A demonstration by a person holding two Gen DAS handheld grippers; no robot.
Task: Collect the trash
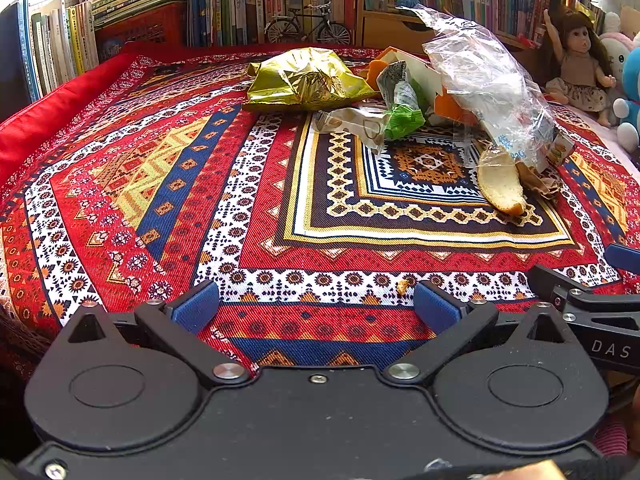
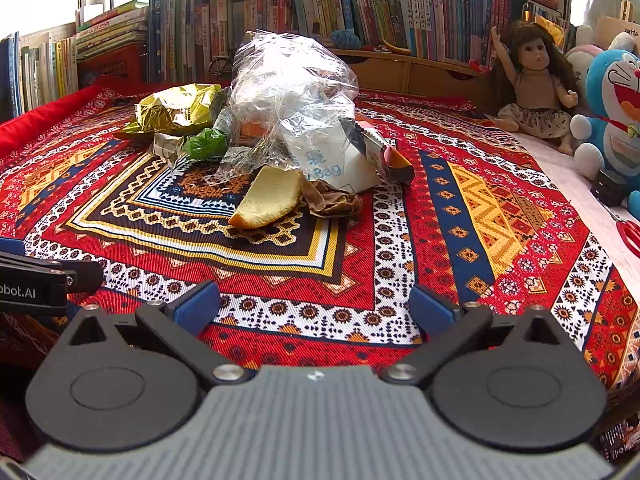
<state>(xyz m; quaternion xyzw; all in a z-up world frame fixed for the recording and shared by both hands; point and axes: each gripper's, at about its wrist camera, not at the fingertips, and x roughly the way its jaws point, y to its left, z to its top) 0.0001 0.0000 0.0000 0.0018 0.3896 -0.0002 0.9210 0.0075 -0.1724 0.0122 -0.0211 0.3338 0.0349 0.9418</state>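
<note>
A heap of trash lies on the patterned cloth (image 1: pixel 168 184): a gold foil bag (image 1: pixel 304 80), a green wrapper (image 1: pixel 402 120), a crumpled clear plastic bag (image 1: pixel 488 80) and a pale fruit peel (image 1: pixel 500 184). From the right wrist I see the same clear bag (image 2: pixel 288 92), the peel (image 2: pixel 268 200), the gold bag (image 2: pixel 176 110) and a brown crumpled scrap (image 2: pixel 334 200). My left gripper (image 1: pixel 316 304) is open over the near cloth, well short of the heap. My right gripper (image 2: pixel 314 306) is open too, nothing between its fingers. A tiny crumb (image 1: pixel 402 286) lies near the left gripper.
Books (image 2: pixel 360 4) line the back wall, with a small model bicycle (image 1: pixel 308 26) in front. A doll (image 2: pixel 532 88) and a blue plush toy (image 2: pixel 616 108) sit at the right. Red scissors (image 2: pixel 630 234) lie on the right edge. A red cushion (image 1: pixel 52 116) borders the left.
</note>
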